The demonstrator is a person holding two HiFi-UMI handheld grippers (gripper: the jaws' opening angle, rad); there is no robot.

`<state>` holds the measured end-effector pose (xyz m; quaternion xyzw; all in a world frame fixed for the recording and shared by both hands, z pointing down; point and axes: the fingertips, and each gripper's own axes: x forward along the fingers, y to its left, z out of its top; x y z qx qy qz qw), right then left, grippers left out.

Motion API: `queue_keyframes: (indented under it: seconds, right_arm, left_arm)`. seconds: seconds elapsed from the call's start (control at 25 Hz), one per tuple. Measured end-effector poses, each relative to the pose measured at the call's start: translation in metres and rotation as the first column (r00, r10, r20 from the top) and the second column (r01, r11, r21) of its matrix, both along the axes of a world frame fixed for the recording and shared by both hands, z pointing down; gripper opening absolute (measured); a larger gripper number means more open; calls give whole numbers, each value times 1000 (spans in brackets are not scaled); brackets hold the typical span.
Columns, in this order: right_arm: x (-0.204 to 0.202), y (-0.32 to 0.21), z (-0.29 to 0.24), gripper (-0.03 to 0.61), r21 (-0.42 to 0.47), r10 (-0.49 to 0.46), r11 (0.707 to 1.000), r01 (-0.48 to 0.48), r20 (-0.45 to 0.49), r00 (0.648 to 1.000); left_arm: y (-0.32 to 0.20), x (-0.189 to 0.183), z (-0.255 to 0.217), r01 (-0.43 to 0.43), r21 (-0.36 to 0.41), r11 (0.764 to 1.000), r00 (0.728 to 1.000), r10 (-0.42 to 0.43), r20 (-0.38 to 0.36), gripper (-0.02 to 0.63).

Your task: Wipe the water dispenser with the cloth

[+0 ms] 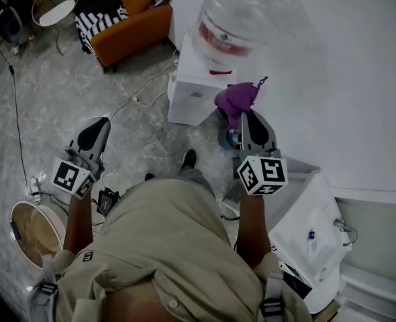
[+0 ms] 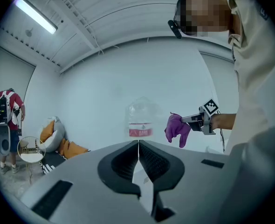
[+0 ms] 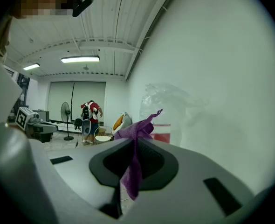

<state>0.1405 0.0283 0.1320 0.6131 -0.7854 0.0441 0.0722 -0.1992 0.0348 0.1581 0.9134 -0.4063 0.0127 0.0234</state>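
Step in hand, as judged: approach, cloth lifted and carried toward the unit, wiping not yet begun.

Left tool (image 1: 96, 129): jaws closed tip to tip in the left gripper view (image 2: 138, 146), nothing between them. Held low over the floor (image 1: 64, 92), well apart from the water dispenser (image 1: 194, 79). Idle for this step.

Water dispenser: white cabinet set against the wall (image 1: 359, 79), ahead and right of centre in the head view. Clear bottle (image 1: 241, 12) with a red label seated on top. Bottle also in sight past each tool's jaws (image 2: 140, 118) (image 3: 168, 111).

Cloth (image 1: 237, 98): purple, bunched above the jaws with one tail hanging below them (image 3: 135, 129). Near the cabinet's upper front edge. From the left gripper view (image 2: 177, 129), hanging in open air just beside the bottle. Judged not touching.

Right tool (image 1: 250, 121): jaws clamped on the cloth (image 3: 134, 146), raised in front of the dispenser.

Next move, as judged:
- Keep the right tool clamped.
- Bring the bunched end forward until flat against the cabinet or bottle.
- Press with fabric only, never with the jaw tips.
- Sweep across the surface in even strokes.
- Watch the loose tail for snagging.
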Motion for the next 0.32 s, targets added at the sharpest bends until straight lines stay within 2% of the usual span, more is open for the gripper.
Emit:
queue_keyframes:
  seconds: [0.32]
  right_arm:
    - [-2,15,4,43,-10,21,1000,-21,18,1000]
  left_arm:
    - [13,-4,1,-8,-7,1000,1000,8,2,21]
